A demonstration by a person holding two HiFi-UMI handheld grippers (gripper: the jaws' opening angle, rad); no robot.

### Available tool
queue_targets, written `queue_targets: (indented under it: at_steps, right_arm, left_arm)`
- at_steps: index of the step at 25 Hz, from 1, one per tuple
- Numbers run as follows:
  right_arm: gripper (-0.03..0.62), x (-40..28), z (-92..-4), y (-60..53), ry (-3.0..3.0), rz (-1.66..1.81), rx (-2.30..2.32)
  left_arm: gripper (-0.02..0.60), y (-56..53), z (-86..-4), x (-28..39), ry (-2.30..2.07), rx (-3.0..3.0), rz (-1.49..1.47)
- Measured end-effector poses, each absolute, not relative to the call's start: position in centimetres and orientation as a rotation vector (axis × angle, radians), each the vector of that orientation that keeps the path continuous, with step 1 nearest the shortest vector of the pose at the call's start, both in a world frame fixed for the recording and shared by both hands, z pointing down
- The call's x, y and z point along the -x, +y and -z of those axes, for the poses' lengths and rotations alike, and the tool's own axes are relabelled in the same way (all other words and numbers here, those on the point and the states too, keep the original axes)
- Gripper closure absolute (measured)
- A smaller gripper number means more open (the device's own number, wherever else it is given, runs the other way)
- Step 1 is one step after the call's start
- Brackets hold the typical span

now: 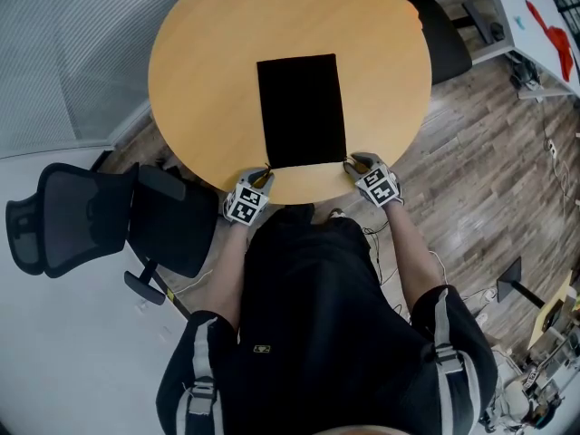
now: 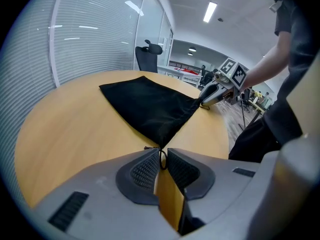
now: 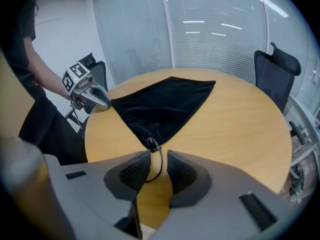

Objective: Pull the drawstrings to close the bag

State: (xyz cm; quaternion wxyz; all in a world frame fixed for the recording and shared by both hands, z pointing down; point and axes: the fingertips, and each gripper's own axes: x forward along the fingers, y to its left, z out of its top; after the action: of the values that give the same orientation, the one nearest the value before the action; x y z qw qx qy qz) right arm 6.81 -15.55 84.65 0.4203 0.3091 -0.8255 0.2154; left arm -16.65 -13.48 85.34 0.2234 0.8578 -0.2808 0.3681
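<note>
One bag (image 1: 302,110), left gripper (image 2: 163,150) nipping one drawstring (image 2: 160,162), right gripper (image 3: 159,152) open round second drawstring (image 3: 161,166)

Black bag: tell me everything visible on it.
The bag is a flat black rectangle of soft, velvety-looking cloth, lying on the round wooden table, mouth toward the person. A thin drawstring loop pokes from each near corner: the left claw looks shut on one; the other lies loose between the open right claw.

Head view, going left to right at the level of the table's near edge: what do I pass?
black office chair → left hand-held gripper → black bag → right hand-held gripper
</note>
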Motion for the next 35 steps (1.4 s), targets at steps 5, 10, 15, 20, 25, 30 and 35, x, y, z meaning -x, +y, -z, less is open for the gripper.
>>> queue_targets:
  at_steps: [5,10,15,20,25,30,35]
  right_arm:
    - [0.531,-7.1,-84.9,-15.8,-2.042,-0.551,-0.809]
    - [0.536,-7.4,-84.4,-16.0,-2.033,-0.487,-0.823]
    - [0.536,-7.6,-81.9,-17.5,-2.049,-0.419,-0.905]
    - [0.536,-7.9,-78.8,-19.6,-2.047,-0.293,-0.988]
    - [0.536,-7.6,-73.9,-21.9,-2.063,-0.161,-1.08]
    - [0.536,-7.1,-67.8,-24.5,-2.107,-0.005,-1.166]
    - [0.536,-6.4,-61.8,-26.0,-2.137,0.137,-1.247]
  left_arm:
    - [0.56,-14.0,-85.5,17.1,-0.782,-2.348,-1.011]
    - [0.561,-13.9,-84.7,17.4,-0.795,-2.35,-0.98]
    - [0.563,-14.6,-82.9,17.6,-0.838,-2.392,-0.924]
    - [0.563,-16.7,-79.0,17.5,-0.924,-2.457,-0.845]
    - [0.563,-19.1,-74.2,17.5,-0.998,-2.552,-0.843]
    - [0.563,-21.9,-68.5,17.5,-1.085,-2.669,-0.841]
    - [0.563,-23.8,-63.1,18.2,-1.176,-2.77,-0.815]
